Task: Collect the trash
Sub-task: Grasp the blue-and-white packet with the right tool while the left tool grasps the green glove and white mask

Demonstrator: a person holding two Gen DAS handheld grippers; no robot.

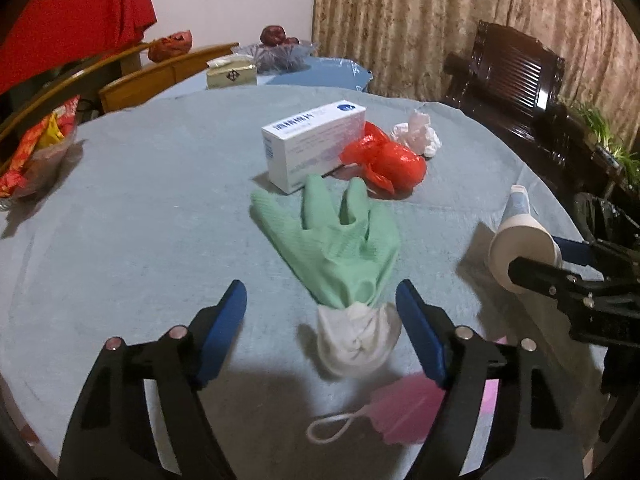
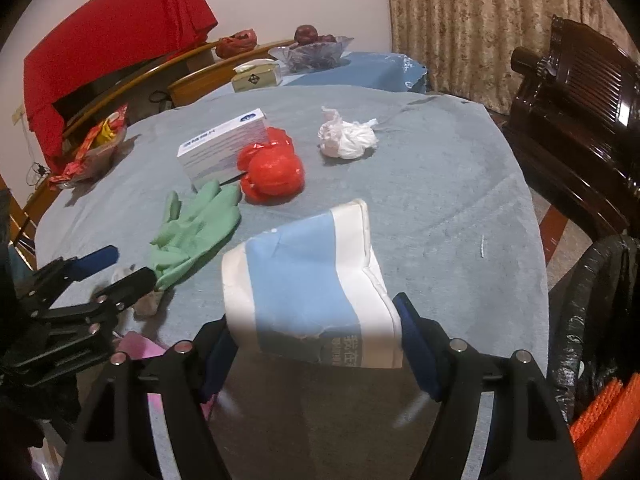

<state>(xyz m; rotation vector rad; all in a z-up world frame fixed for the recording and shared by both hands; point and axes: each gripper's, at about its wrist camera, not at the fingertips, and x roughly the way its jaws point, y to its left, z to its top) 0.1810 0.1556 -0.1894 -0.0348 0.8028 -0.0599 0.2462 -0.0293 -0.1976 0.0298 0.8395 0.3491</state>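
Observation:
A green rubber glove [image 1: 340, 240] with a white cuff lies on the grey-blue tablecloth [image 1: 140, 220]. My left gripper [image 1: 320, 292] stands open astride the cuff, and its left pad is well apart from it. My right gripper [image 2: 312, 320] is shut on a squashed blue-and-white carton [image 2: 308, 276] and holds it above the cloth. Farther back lie a white box [image 2: 224, 148], a crumpled red plastic bag [image 2: 272, 172] and a white wad of plastic [image 2: 348, 140]. The left wrist view shows the right gripper [image 1: 548, 260] and its carton [image 1: 520, 248] at the right.
A black bin bag [image 2: 592, 308] hangs open just off the table's right edge. A pink item with a white loop [image 1: 404, 412] lies near the front edge. A bowl of snack packets [image 1: 36, 156] stands at the left. A dark wooden chair [image 2: 580, 92] is at the right.

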